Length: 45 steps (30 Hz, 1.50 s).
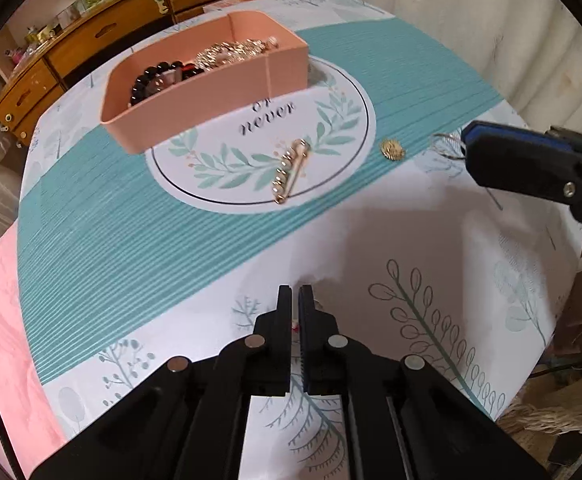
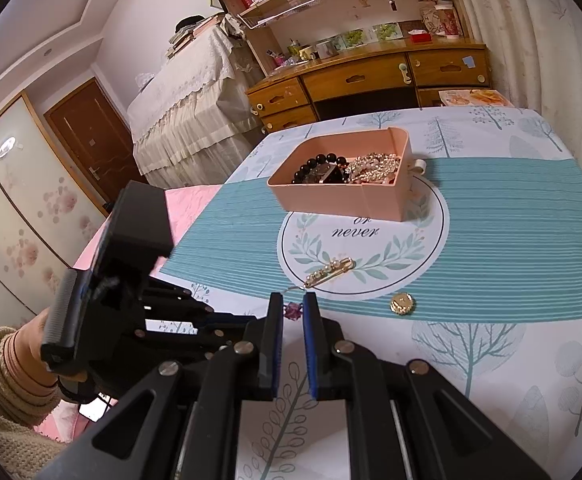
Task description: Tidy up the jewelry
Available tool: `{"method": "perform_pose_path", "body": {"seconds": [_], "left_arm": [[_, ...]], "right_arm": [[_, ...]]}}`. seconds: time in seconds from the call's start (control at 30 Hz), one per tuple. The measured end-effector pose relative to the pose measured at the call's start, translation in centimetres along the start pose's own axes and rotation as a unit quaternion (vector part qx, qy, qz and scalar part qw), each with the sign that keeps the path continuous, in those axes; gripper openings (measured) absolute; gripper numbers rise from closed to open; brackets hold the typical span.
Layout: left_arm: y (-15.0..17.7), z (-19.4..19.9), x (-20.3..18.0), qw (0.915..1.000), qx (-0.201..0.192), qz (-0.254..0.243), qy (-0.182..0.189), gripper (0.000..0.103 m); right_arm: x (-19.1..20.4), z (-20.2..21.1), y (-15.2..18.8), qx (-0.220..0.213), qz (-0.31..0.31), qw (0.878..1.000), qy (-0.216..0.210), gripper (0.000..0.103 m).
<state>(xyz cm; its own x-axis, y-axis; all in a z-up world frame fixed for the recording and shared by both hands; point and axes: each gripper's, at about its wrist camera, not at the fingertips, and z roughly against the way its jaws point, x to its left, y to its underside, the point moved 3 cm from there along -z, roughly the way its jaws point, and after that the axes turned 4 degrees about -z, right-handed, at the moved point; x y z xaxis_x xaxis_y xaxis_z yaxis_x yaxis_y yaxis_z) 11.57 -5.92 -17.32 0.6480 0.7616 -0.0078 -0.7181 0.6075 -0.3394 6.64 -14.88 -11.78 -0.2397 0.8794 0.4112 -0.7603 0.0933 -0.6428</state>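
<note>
Black jaws of the right gripper (image 2: 293,312) are pinching a small purple bead charm (image 2: 293,311) with a thin wire ring trailing off its far side, hovering near the cloth. That narrow hold is looking risky: any tilt could be slipping the charm loose short of the pink tray (image 2: 343,199) further back. The left gripper (image 1: 295,295) is sitting fully closed, apparently on nothing. Just beyond, the gold pin brooch (image 2: 330,272) is lying flat, its long axis running near-left to far-right, with a gold round pendant (image 2: 401,304) to its right.
</note>
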Motion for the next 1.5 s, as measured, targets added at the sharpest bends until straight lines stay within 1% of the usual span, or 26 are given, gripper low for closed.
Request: {"method": "perform_pose_path", "body": {"seconds": [0.13, 0.2, 0.23, 0.27, 0.3, 0.33, 0.37, 0.4, 0.43, 0.5, 0.53, 0.57, 0.63, 0.7, 0.77, 0.83, 0.87, 1.0, 1.07, 1.13, 1.17, 1.2, 1.23, 1.27, 1.33, 1.5], "left_arm": [[-0.2, 1.2, 0.7, 0.9998, -0.011, 0.009, 0.011, 0.001], [-0.1, 1.4, 0.9, 0.9995, -0.01, 0.018, 0.024, 0.001], [0.0, 1.2, 1.1, 0.9987, 0.001, 0.027, 0.043, 0.004], [0.1, 0.9, 1.2, 0.9976, 0.012, 0.037, 0.057, 0.01], [0.2, 0.6, 1.5, 0.996, 0.024, 0.05, 0.069, 0.013], [0.3, 0.4, 1.8, 0.9947, 0.033, 0.061, 0.075, 0.02], [0.3, 0.1, 2.2, 0.9935, 0.045, 0.073, 0.076, 0.023], [0.3, -0.1, 2.5, 0.9917, 0.057, 0.086, 0.078, 0.023], [0.3, -0.2, 2.8, 0.9887, 0.067, 0.101, 0.087, 0.024], [0.1, -0.5, 3.4, 0.9804, 0.089, 0.138, 0.11, 0.029], [0.1, -0.6, 3.6, 0.9782, 0.096, 0.147, 0.112, 0.035], [0.0, -0.7, 3.7, 0.9758, 0.104, 0.156, 0.113, 0.038], [-0.1, -0.9, 3.6, 0.971, 0.12, 0.17, 0.117, 0.039], [-0.3, -1.1, 3.4, 0.9709, 0.127, 0.172, 0.108, 0.039], [-0.5, -1.3, 2.9, 0.9745, 0.13, 0.162, 0.086, 0.039], [-0.7, -1.9, 2.4, 0.9768, 0.132, 0.152, 0.072, 0.039], [-0.8, -1.9, 2.1, 0.9784, 0.132, 0.146, 0.065, 0.037], [-1.1, -1.9, 1.2, 0.9813, 0.139, 0.128, 0.038, 0.035], [-1.2, -2.0, 0.7, 0.9835, 0.143, 0.11, 0.015, 0.03], [-1.4, -2.2, 0.0, 0.9849, 0.146, 0.093, -0.005, 0.027], [-1.5, -2.2, -0.3, 0.9853, 0.147, 0.087, -0.01, 0.023], [-1.5, -2.2, -0.5, 0.9854, 0.148, 0.085, -0.009, 0.019], [-1.6, -2.2, -0.8, 0.9852, 0.151, 0.081, -0.006, 0.011], [-1.6, -2.2, -1.1, 0.9853, 0.151, 0.079, -0.005, 0.007], [-1.7, -2.2, -1.6, 0.9862, 0.147, 0.075, -0.009, 0.006], [-2.2, -2.2, -2.4, 0.9881, 0.132, 0.078, -0.001, 0.005]], "right_arm": [[0.3, 0.1, -0.5, -0.003, 0.005, 1.0, 0.0, 0.01], [0.5, 0.2, -0.6, -0.004, 0.008, 1.0, -0.001, 0.01], [0.6, 0.2, -0.5, -0.004, 0.01, 1.0, -0.001, 0.01], [0.8, 0.1, -0.5, -0.003, 0.012, 1.0, -0.001, 0.01], [0.8, 0.1, -0.5, -0.002, 0.013, 1.0, -0.001, 0.01], [0.8, 0.0, -0.5, -0.001, 0.013, 1.0, -0.001, 0.01], [0.9, 0.0, -0.5, 0.001, 0.014, 1.0, -0.001, 0.01], [0.9, 0.0, -0.5, 0.001, 0.014, 1.0, -0.001, 0.01], [0.9, 0.0, -0.5, 0.0, 0.014, 1.0, -0.002, 0.01], [0.9, 0.0, -0.5, -0.002, 0.012, 1.0, -0.003, 0.01], [0.8, 0.0, -0.5, -0.002, 0.01, 1.0, -0.004, 0.01], [0.8, 0.0, -0.5, -0.002, 0.009, 1.0, -0.004, 0.01], [0.7, 0.0, -0.5, -0.002, 0.007, 1.0, -0.005, 0.01], [0.7, 0.1, -0.4, -0.002, 0.007, 1.0, -0.005, 0.01], [0.6, 0.2, -0.4, -0.003, 0.007, 1.0, -0.005, 0.01], [0.6, 0.2, -0.4, -0.004, 0.008, 1.0, -0.006, 0.01], [0.6, 0.2, -0.4, -0.005, 0.008, 1.0, -0.006, 0.01], [0.5, 0.3, -0.3, -0.006, 0.007, 1.0, -0.007, 0.01], [0.5, 0.4, -0.3, -0.007, 0.006, 1.0, -0.007, 0.01], [0.4, 0.6, -0.3, -0.009, 0.005, 1.0, -0.009, 0.01], [0.4, 0.6, -0.3, -0.01, 0.005, 1.0, -0.009, 0.01], [0.3, 0.7, -0.2, -0.011, 0.004, 1.0, -0.011, 0.01], [0.3, 0.8, -0.2, -0.012, 0.003, 1.0, -0.011, 0.01], [0.3, 0.9, -0.1, -0.013, 0.002, 1.0, -0.012, 0.01], [0.2, 0.9, -0.1, -0.012, 0.001, 1.0, -0.011, 0.01], [0.2, 1.4, -0.1, -0.014, 0.001, 1.0, -0.009, 0.01]]}}
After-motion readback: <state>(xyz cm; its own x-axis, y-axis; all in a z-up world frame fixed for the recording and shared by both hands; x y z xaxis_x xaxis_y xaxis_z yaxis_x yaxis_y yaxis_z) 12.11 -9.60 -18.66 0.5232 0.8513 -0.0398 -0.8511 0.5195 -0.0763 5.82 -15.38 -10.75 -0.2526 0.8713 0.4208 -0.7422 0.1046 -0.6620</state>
